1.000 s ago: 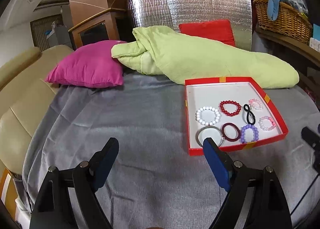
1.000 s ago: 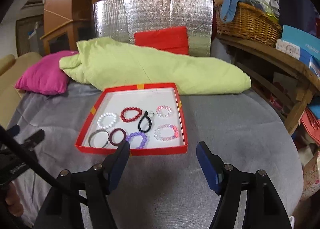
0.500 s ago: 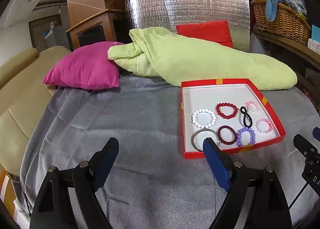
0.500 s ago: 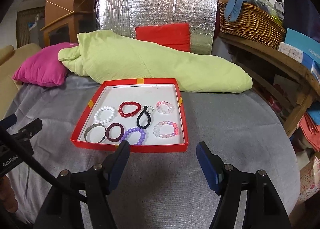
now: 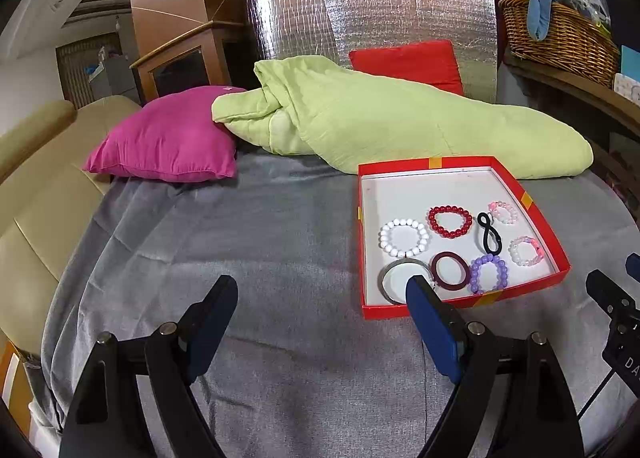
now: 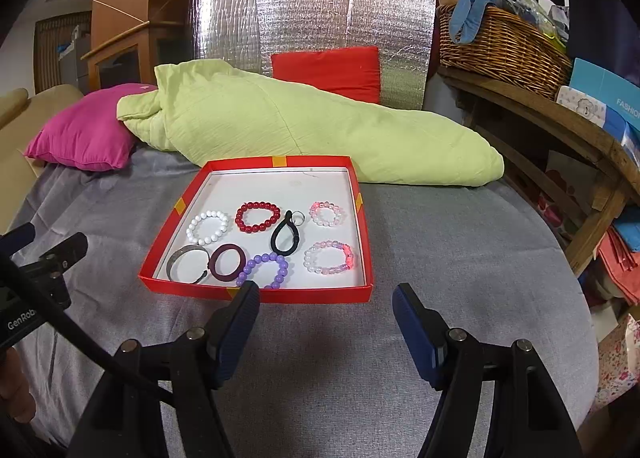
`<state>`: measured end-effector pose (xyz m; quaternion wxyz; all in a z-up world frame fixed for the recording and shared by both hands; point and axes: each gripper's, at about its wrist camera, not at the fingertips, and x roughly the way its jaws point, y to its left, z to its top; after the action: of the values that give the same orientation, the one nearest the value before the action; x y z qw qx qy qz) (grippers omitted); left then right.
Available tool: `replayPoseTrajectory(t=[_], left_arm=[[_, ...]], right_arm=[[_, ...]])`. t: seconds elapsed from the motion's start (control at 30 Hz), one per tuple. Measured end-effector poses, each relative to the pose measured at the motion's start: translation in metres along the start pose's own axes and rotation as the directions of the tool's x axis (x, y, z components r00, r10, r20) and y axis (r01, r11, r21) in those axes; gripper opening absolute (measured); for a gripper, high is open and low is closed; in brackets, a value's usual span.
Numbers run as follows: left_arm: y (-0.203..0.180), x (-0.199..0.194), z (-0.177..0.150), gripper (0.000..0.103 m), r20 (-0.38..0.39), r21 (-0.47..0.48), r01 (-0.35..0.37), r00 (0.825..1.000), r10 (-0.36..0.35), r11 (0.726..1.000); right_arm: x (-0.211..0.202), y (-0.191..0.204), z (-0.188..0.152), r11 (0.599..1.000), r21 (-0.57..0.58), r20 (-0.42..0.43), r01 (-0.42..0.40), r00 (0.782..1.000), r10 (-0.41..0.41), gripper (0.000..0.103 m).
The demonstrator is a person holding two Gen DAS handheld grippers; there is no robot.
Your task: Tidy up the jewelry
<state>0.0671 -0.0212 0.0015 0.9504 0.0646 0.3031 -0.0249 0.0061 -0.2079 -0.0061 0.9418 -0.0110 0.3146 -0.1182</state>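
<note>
All the jewelry in view lies inside a shallow red box with a white floor, which sits on a grey cloth-covered surface in front of a rolled pale green quilt; no piece shows on the cloth outside it. The box holds a white bead bracelet, a red bead bracelet, a black looped cord with a small ring, two pink bead bracelets, a silver open bangle, a dark maroon ring bangle and a purple bead bracelet. The pieces lie flat and mostly apart, though the bangle, maroon ring and purple bracelet crowd the near left corner. Both tools are empty with jaws spread wide. The right gripper faces the box almost squarely, its left finger just before the near wall by the purple bracelet, so the box lies straight ahead and slightly left of it. The left gripper has the box off to its right, with its right finger overlapping the silver bangle in view. The right gripper looks better lined up for the pink and purple pieces, the left for the bangle and white beads. Whether this is a sorted tray or one awaiting sorting cannot be settled here.
</note>
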Motion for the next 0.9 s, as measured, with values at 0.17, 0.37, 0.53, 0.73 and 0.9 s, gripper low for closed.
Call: replayPoseTrajectory(t=[0.17,0.37,0.53,0.73,0.9], left_arm=[[0.0007,-0.0009,-0.0004,0.087,0.002,0.0,0.0,1.0,0.0,1.0],[0.0012,-0.0019,-0.0003,0.087,0.005,0.001,0.0,1.0,0.0,1.0],[0.0014,-0.0022,-0.0001,0.087,0.006,0.003,0.0,1.0,0.0,1.0],[0.0006,-0.0029,-0.0003,0.087,0.01,0.009,-0.004,1.0,0.003,1.0],[0.0008,-0.003,-0.0008,0.087,0.011,0.007,-0.006,1.0,0.006,1.0]], right_arm=[[-0.0001,0.0005,-0.0002,1.0,-0.001,0.001,-0.002,1.0,0.002,0.073],[-0.0006,0.0024,-0.0009,1.0,-0.006,0.005,-0.005,1.0,0.005,0.073],[-0.0005,0.0025,-0.0009,1.0,-0.005,0.003,-0.008,1.0,0.008,0.073],[-0.0003,0.002,-0.0009,1.0,-0.005,0.004,-0.008,1.0,0.008,0.073],[-0.0002,0.0022,-0.0009,1.0,-0.005,0.006,-0.009,1.0,0.009,0.073]])
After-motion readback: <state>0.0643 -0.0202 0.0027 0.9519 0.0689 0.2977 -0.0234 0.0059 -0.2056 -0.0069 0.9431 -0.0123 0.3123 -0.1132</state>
